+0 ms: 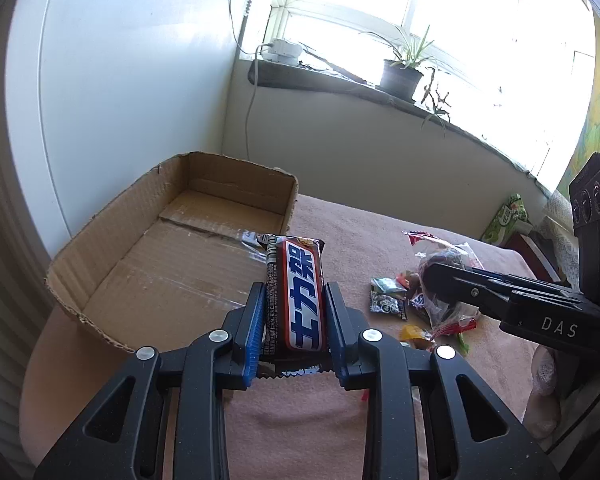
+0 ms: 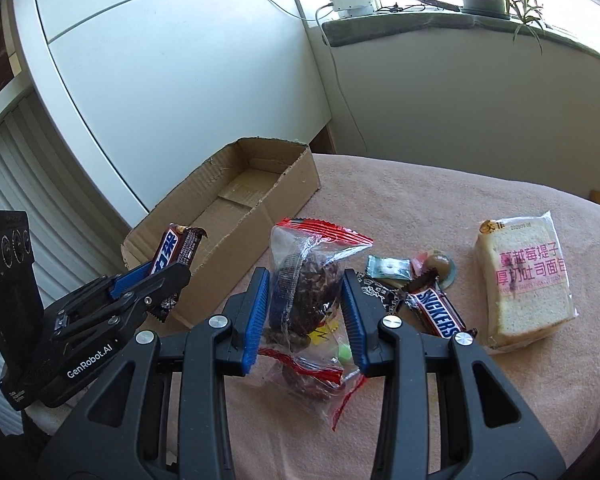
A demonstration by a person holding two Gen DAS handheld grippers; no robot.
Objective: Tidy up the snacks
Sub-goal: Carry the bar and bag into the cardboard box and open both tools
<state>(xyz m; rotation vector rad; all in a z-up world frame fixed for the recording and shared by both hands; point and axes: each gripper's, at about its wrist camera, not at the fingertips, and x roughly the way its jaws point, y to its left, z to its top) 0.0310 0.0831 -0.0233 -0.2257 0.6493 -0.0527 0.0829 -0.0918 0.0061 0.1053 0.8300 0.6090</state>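
My left gripper (image 1: 294, 300) is shut on a brown Snickers bar (image 1: 300, 292) and holds it above the pink cloth, just right of the open cardboard box (image 1: 172, 248). The same bar (image 2: 176, 250) and left gripper (image 2: 160, 276) show in the right wrist view beside the box (image 2: 236, 216). My right gripper (image 2: 306, 292) is shut on a clear bag of dark snack (image 2: 304, 292), lifted over the snack pile. In the left wrist view the right gripper (image 1: 434, 276) reaches in from the right, holding that bag (image 1: 444, 264).
On the pink cloth (image 2: 420, 208) lie a second Snickers bar (image 2: 436, 314), small wrapped candies (image 2: 388, 270), another clear bag (image 2: 312, 376) and a packet of sliced bread (image 2: 520, 280). A potted plant (image 1: 402, 76) stands on the windowsill. A white cabinet (image 1: 132, 80) is behind the box.
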